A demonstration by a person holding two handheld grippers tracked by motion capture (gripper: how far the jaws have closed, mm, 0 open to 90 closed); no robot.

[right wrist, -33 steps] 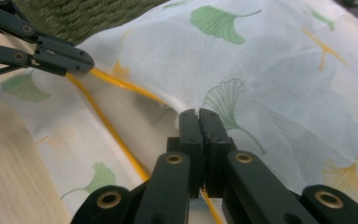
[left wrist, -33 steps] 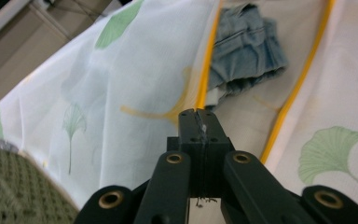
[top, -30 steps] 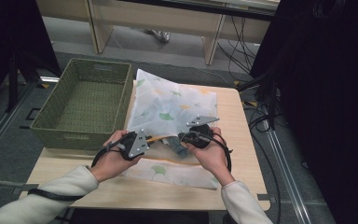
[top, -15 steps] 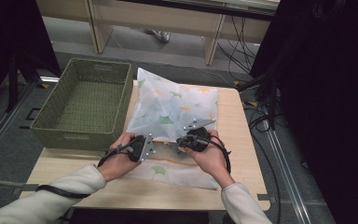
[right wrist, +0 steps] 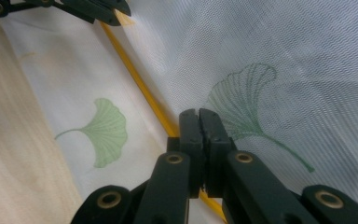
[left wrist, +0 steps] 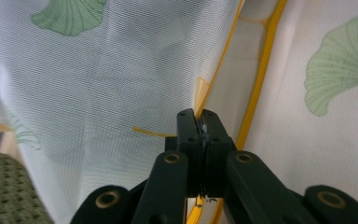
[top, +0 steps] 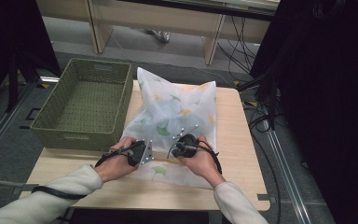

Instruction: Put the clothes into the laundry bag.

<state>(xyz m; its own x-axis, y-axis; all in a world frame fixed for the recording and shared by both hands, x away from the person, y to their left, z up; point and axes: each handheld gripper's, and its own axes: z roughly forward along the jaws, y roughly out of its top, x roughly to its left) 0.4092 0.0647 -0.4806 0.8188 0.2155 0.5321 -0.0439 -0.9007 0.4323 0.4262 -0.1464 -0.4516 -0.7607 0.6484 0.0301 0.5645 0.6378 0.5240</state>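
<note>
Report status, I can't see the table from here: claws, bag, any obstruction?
Left claw shut on mesh laundry bag by its yellow zipper edge. Right claw shut on the same bag. Green wicker basket stands left, apart; nothing obstructs.

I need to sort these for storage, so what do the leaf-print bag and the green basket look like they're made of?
Mesh bag: thin, translucent white netting, likely synthetic; fine weave shows, yellow trim. Basket: matte green woven fibre, perhaps paper cord or plastic.
</note>
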